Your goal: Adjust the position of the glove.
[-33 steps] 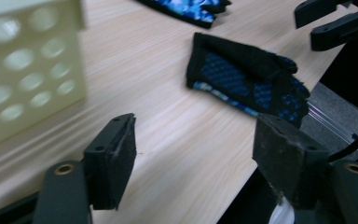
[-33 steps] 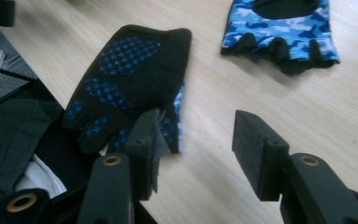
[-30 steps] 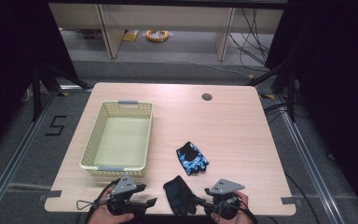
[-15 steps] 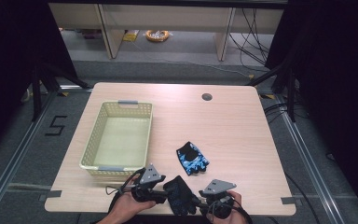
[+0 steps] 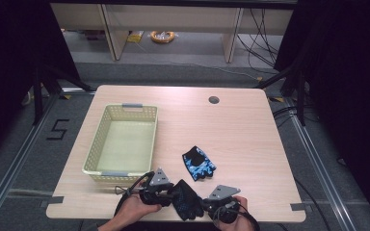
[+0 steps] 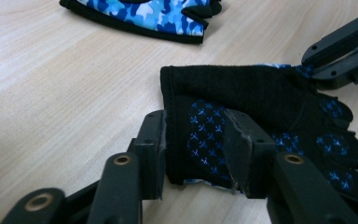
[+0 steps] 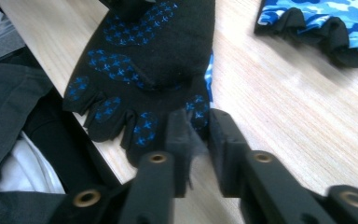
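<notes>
1. Black cloth with small blue crosses on it: that is the fingerless glove I am working on. It lies palm side up at the near edge of the wooden table, between my two hands. A bit of blue camouflage cloth peeks out under its edge.
2. My left gripper has just been closing. Its jaws are part way shut, one on each side of the glove's cuff end. The fingers touch the cloth, but I cannot tell if they squeeze it yet.
3. My right gripper has just been closing too. Its jaws are nearly together and pinch one of the glove's short finger stubs.
4. A second glove, blue camouflage side up, lies a little farther out on the table, apart from mine. A pale yellow basket stands to its left.
5. A "5" is marked on the floor to the left of the table. I can read no writing on the gloves.
</notes>
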A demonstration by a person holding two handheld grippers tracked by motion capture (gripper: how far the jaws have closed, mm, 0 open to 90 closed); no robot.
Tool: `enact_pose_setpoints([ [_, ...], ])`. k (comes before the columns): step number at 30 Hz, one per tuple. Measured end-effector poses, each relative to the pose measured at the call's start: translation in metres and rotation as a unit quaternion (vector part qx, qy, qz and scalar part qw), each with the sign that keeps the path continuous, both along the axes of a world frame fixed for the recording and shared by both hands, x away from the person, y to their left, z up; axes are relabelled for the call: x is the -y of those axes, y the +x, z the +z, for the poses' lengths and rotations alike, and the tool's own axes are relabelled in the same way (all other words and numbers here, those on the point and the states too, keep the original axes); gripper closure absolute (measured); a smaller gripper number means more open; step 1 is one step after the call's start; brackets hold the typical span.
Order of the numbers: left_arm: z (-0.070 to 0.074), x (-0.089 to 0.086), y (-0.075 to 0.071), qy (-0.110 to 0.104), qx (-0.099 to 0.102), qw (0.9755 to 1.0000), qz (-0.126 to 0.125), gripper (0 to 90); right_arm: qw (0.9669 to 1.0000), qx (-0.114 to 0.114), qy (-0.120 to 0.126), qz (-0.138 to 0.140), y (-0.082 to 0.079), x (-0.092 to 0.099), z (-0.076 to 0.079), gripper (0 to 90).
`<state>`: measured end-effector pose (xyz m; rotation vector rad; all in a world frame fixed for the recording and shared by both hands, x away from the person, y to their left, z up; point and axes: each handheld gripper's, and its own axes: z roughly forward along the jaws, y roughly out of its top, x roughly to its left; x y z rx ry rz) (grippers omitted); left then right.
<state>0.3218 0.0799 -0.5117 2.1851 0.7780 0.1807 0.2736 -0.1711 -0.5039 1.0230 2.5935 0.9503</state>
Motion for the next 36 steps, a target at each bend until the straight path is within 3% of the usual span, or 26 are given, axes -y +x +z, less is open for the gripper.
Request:
enact_pose_setpoints([
  [1,0.001,-0.001,-0.001,0.005,0.009,0.9999,0.001,69.6,1.0000,0.001,0.002,0.003,0.001,0.001,0.000,81.7],
  [4,0.001,-0.002,-0.002,0.000,0.016,0.9998,0.008,76.9,1.0000,0.002,0.003,0.006,0.002,0.002,0.000,83.8],
  [6,-0.001,-0.004,-0.003,0.008,0.021,0.9997,0.009,82.6,0.9999,0.006,0.009,0.009,0.003,0.004,0.002,84.9],
  [7,-0.001,-0.004,-0.004,0.006,0.015,0.9998,0.011,83.4,0.9997,0.004,0.025,0.004,0.003,0.004,0.001,85.4],
  [10,0.000,-0.005,-0.004,0.012,0.020,0.9997,0.006,84.7,0.9997,0.010,0.020,0.009,0.003,0.004,0.003,86.1],
  [13,0.000,-0.004,-0.009,0.001,0.017,0.9998,0.013,85.3,0.9994,0.020,0.018,0.023,0.006,0.006,0.004,86.5],
  [15,0.001,-0.005,-0.012,0.008,0.014,0.9998,0.009,85.5,0.9994,0.013,0.029,0.017,0.007,0.006,0.008,86.8],
  [16,0.001,-0.006,-0.013,0.005,0.013,0.9999,0.004,85.5,0.9993,0.021,0.024,0.018,0.008,0.006,0.009,86.8],
  [17,0.001,-0.006,-0.016,0.006,0.014,0.9999,0.006,85.6,0.9995,0.014,0.021,0.020,0.010,0.006,0.012,86.9],
  [19,0.002,-0.006,-0.019,0.014,0.020,0.9997,-0.005,85.8,0.9988,0.034,0.021,0.029,0.016,0.004,0.013,87.1],
  [24,0.002,-0.008,-0.025,0.008,0.016,0.9998,-0.009,86.2,0.9972,0.046,0.003,0.059,0.035,-0.002,0.020,87.2],
  [29,0.002,-0.011,-0.030,0.017,0.009,0.9998,-0.010,86.1,0.9960,0.041,-0.011,0.079,0.050,-0.013,0.025,87.2],
  [30,0.002,-0.011,-0.031,0.013,0.011,0.9998,-0.008,86.1,0.9936,0.049,-0.020,0.100,0.055,-0.016,0.025,87.2],
  [31,0.003,-0.011,-0.032,0.008,0.006,0.9999,-0.010,86.1,0.9936,0.042,-0.025,0.101,0.057,-0.018,0.026,87.2],
  [32,0.004,-0.013,-0.031,0.021,0.016,0.9994,-0.020,86.1,0.9921,0.045,-0.031,0.113,0.061,-0.019,0.024,87.1],
  [33,0.003,-0.011,-0.033,0.006,0.004,0.9999,-0.010,86.0,0.9921,0.043,-0.032,0.113,0.064,-0.020,0.023,86.9],
  [36,0.003,-0.011,-0.034,0.013,0.011,0.9997,-0.016,85.8,0.9911,0.030,-0.048,0.120,0.072,-0.023,0.017,86.2],
])
